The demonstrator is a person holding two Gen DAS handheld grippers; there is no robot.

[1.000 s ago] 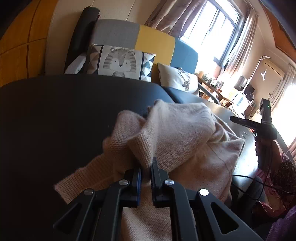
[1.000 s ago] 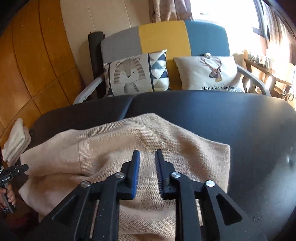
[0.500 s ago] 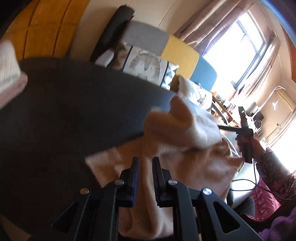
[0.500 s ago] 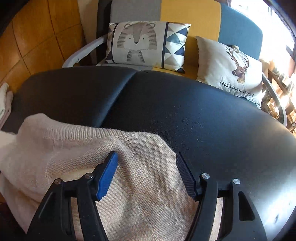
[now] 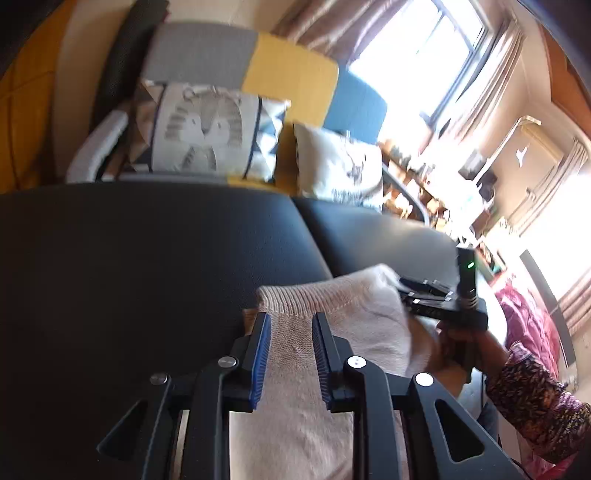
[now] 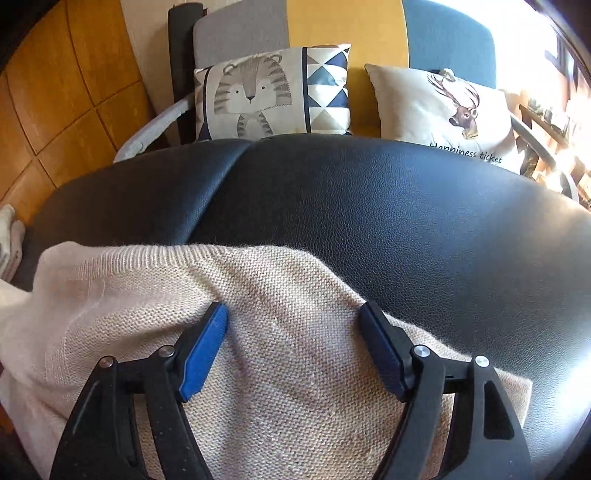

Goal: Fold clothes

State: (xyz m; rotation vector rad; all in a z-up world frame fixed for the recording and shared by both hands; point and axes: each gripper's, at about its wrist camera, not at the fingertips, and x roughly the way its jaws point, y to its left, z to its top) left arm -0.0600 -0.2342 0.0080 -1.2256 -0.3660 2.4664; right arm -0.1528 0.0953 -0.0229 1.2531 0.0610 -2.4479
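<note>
**Sweater at near edge, both grippers over it**

Beige sweater (image 6: 280, 332) lies on black surface (image 6: 388, 206) by near edge. Right gripper (image 6: 293, 314): fingers wide apart w/ knit between. Left gripper (image 5: 290, 328): fingers slightly apart, straddling ribbed hem, not clamped.

Sweater (image 6: 258, 332) spread on the padded table (image 6: 406, 221), at its near left part. Right gripper (image 6: 291, 317) directly over the sweater, jaws wide apart; left gripper (image 5: 290, 325) over its ribbed edge, jaws parted. Behind the table, a sofa (image 6: 343, 26) with two cushions: tiger cushion (image 6: 273, 92) left, deer cushion (image 6: 443, 107) right.
</note>
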